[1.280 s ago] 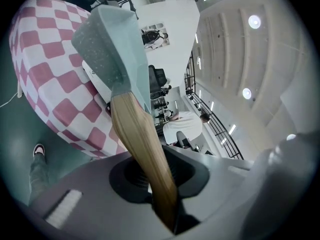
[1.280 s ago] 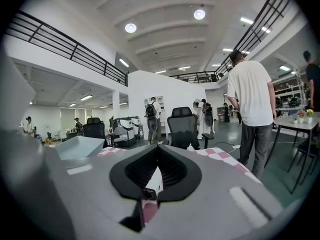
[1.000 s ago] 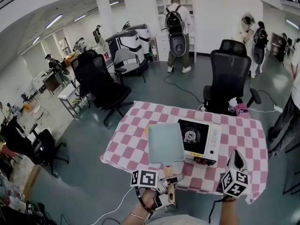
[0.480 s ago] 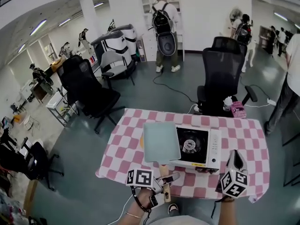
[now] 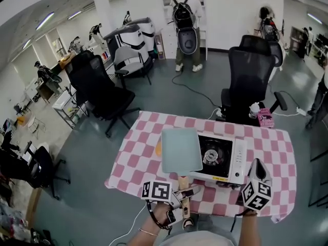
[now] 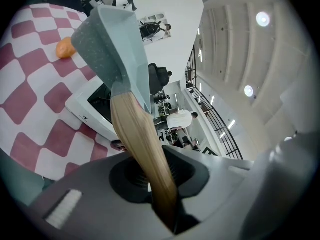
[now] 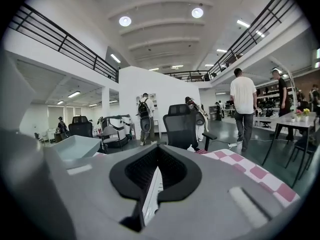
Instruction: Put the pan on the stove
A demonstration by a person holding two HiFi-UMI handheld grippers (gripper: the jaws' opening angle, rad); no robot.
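A: Where do we log the pan (image 5: 180,148)?

B: Off the worktop (image 5: 138,158), carried by its wooden handle (image 5: 183,181); from the head view its right edge overlaps the left side of the portable gas stove (image 5: 237,161); the burner (image 5: 209,155) shows uncovered just to the right of it; we cannot tell whether the pan touches the stove body.

A: Left gripper (image 5: 186,193)?

B: Jaws clamped on the wooden handle; in the left gripper view the handle runs straight out from between the pads to the pale blue-green square pan, which appears turned on edge in that view; the stove sits behind it on the red-and-white checked cloth.

A: Right gripper (image 5: 258,167)?

B: Near the front right corner of the stove, apart from it; jaws drawn together with only a sliver of gap and nothing held; through that sliver we see a strip of the white stove.

A: Anything else on the worktop?

B: A small orange object (image 6: 65,48) left of the pan, mostly hidden under it from the head view; we cannot identify it; a black office chair (image 5: 249,81) stands at the far side.
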